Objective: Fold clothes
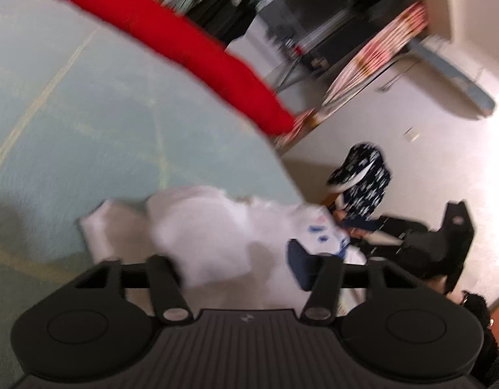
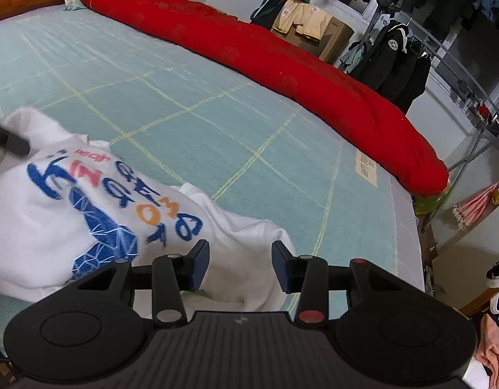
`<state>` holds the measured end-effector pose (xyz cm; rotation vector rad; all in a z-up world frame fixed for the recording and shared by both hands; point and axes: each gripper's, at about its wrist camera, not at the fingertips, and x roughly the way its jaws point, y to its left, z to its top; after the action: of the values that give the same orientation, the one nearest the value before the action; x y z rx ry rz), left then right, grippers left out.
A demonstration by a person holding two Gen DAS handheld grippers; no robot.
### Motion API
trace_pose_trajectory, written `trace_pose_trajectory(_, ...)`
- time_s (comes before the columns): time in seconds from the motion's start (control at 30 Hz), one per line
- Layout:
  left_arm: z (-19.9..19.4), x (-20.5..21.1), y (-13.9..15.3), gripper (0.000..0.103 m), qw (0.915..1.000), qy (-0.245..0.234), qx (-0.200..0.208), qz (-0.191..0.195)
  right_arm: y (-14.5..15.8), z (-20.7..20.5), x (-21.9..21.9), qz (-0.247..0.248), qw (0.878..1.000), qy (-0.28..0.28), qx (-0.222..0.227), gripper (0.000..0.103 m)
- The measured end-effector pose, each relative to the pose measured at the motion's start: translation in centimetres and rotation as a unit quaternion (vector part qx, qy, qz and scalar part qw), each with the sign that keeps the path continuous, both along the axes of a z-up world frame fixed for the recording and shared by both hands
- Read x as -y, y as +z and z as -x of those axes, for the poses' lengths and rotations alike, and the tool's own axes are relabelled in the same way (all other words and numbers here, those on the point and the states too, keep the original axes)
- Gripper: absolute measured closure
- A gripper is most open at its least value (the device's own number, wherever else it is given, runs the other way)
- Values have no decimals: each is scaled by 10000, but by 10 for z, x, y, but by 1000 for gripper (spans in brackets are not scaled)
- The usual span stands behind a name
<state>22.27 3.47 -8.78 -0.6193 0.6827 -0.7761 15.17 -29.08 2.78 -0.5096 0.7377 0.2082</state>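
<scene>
one white shirt (image 2: 87,201) lies under right claw (image 2: 239,261), jaws apart, gripping nothing.

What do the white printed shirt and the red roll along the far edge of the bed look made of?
White shirt: soft knit, probably cotton jersey or fleece; matte, it slumps in rounded folds, and the blue and orange print sits flat like ink. Red roll: thick woven or quilted bedding, likely a rolled duvet; matte with a faint tone-on-tone pattern and a small patch near one end. The fibre of either cannot be told.
</scene>
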Motion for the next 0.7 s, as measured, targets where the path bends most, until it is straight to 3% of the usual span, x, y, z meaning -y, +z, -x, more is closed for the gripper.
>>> trace_pose_trajectory(0.03,0,0,3,73,10000,9,67,-2,1,2,0,-9,10000,13,3,56)
trace_pose_trajectory(0.2,-4,10,12,81,9986,-52,142,-505,9,3,9,-422,9991,77,23,44)
trace_pose_trajectory(0.33,2,7,10,83,9967,-60,83,-805,19,-10,33,-960,9953,-100,45,35)
trace_pose_trajectory(0.47,4,0,6,83,9963,-73,-15,-860,20,-37,60,-1436,9894,-185,-94,25)
trace_pose_trajectory(0.53,4,-1,6,83,9959,-90,-17,-899,13,-56,72,-1652,9857,-199,-253,19)
trace_pose_trajectory(0.7,1,-2,6,84,9951,-109,-82,-981,-24,-99,93,-2186,9690,-146,-1145,19)
